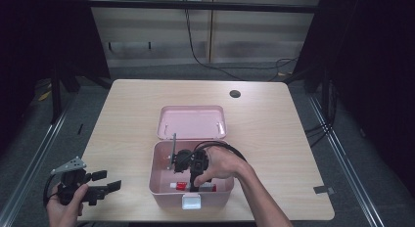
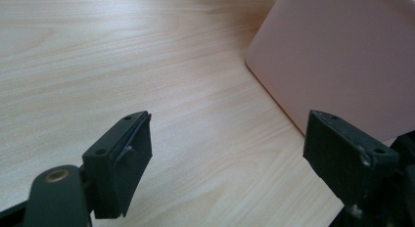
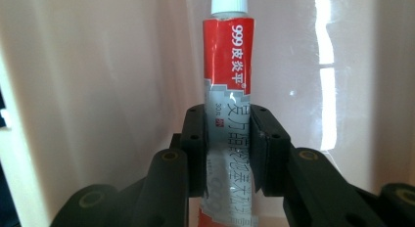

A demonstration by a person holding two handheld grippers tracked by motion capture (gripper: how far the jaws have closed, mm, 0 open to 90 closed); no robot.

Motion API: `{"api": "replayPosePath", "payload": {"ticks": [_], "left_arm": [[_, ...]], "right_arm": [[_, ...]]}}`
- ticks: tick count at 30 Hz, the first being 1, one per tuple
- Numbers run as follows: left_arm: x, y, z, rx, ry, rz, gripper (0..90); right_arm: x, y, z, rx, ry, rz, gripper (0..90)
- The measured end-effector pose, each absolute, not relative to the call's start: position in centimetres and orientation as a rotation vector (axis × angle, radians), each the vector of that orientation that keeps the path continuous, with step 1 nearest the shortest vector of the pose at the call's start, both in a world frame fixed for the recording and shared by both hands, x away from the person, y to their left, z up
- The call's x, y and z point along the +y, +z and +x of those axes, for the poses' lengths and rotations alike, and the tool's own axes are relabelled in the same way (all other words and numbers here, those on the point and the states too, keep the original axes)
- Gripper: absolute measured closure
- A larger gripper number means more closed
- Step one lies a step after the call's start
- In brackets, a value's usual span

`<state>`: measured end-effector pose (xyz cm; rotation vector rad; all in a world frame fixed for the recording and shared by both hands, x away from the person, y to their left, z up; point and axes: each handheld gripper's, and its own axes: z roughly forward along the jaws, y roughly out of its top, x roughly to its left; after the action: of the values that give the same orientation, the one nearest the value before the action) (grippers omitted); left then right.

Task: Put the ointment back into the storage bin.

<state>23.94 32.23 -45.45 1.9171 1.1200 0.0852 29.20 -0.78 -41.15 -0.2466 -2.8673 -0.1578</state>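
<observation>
The red and silver ointment tube with a white cap (image 3: 229,85) lies on the floor of the open pink plastic box (image 1: 161,180), and the right tongs (image 3: 229,148) hold it across its middle, its long axis running straight ahead between the jaws. The box walls stand near on every side, so I judge that the free room is only upward. The left tongs (image 2: 225,153) hang wide and empty over the pale wooden bench (image 2: 122,56), just beside the box.

The high view is dim and soft, its surroundings sinking into near black while the pale tabletop (image 1: 127,119) catches the light. Bright streaks of glare (from overhead, it seems) run down the glossy pink box (image 3: 325,80) wall, and the nearest black parts blur.
</observation>
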Motion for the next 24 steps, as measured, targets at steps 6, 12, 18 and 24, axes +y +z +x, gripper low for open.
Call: {"api": "replayPosePath", "payload": {"ticks": [6, 12, 18, 24], "left_arm": [[32.2, -45.5, 24.0, 1.117, 0.082, 1.921, 18.1], [32.2, -45.5, 24.0, 1.116, 0.077, 1.923, 18.1], [32.2, -45.5, 23.9, 1.118, 0.079, 1.921, 18.1], [32.3, -45.5, 23.9, 1.125, 0.082, 1.917, 18.0]], "right_arm": [[-0.5, -41.6, 29.0, -2.866, -0.133, -0.207, 70.6], [-0.4, -42.0, 29.2, -2.84, -0.143, -0.226, 70.5], [-0.3, -42.6, 29.3, -2.828, -0.121, -0.222, 70.5], [-0.1, -42.9, 29.3, -2.816, -0.1, -0.208, 70.4]]}}
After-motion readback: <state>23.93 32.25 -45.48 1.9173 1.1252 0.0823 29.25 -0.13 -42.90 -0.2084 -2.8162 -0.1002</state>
